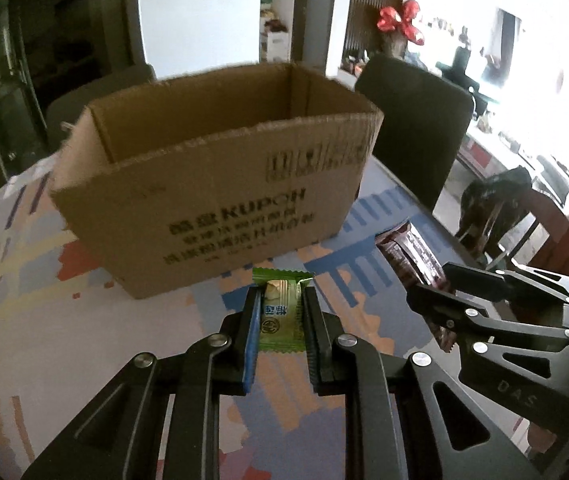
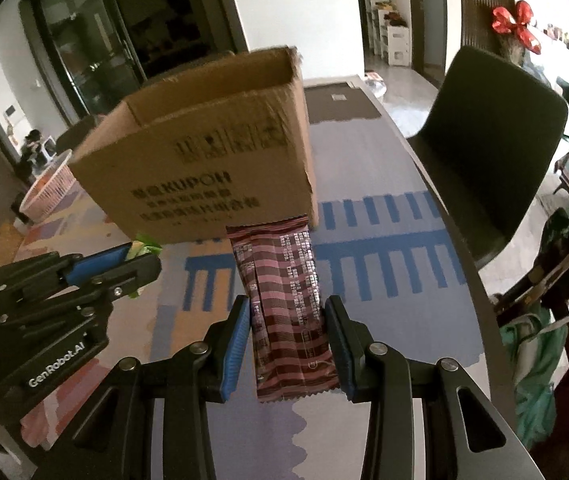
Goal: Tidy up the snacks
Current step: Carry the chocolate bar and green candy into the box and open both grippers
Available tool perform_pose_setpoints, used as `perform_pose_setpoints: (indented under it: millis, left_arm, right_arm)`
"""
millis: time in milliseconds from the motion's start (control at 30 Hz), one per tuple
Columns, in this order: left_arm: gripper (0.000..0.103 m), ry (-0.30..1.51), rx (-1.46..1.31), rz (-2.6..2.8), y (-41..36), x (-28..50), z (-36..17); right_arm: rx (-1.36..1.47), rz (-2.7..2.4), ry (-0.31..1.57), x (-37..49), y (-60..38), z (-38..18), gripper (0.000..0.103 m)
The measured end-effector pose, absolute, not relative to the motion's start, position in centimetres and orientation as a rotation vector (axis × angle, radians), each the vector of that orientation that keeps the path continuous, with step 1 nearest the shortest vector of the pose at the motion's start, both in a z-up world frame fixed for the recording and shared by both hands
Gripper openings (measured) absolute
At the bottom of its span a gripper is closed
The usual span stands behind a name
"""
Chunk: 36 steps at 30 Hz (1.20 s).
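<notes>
Left claw [image 1: 280,312] pinching a small green sweet packet [image 1: 280,316], held clear of the patterned bench [image 1: 84,320]; packet print in Chinese characters, not legible. Right claw [image 2: 288,336] clamped on a long brown-and-pink striped snack bar [image 2: 288,312], white small print unreadable. Open cardboard box [image 1: 220,184] stands on the bench just beyond both claws, side printed "KUPOH" over lines of Chinese text. In the right wrist view the left claw's body reads "GenRobot.AI". Dark chair [image 2: 496,152] beside the bench.
</notes>
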State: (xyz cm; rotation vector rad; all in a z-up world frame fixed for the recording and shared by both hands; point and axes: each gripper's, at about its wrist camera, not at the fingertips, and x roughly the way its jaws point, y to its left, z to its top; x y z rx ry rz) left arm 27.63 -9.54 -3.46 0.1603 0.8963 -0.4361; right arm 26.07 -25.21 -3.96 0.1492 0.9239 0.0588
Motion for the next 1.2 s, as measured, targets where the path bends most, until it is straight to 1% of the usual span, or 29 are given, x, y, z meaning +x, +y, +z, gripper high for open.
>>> perform_pose_setpoints:
  millis: [500, 867, 967, 1200]
  left_arm:
    - [0.021, 0.734, 0.092, -0.396, -6.7, 26.3, 2.9]
    - [0.021, 0.638, 0.107, -0.358, -5.7, 28.9, 7.1]
    - [0.021, 0.631, 0.114, -0.344, -5.6, 30.1, 7.9]
    - [0.021, 0.683, 0.088, -0.340, -4.8, 33.1, 8.5]
  right_arm:
    - [0.108, 0.098, 0.788, 26.0, -23.8, 1.6, 0.039]
    - [0.053, 0.114, 0.684, 28.5, -22.7, 6.8, 0.039]
    - [0.036, 0.118, 0.668, 29.3, -22.3, 7.9, 0.039]
    - [-0.007, 0.132, 0.660, 31.8, -21.1, 9.5, 0.039]
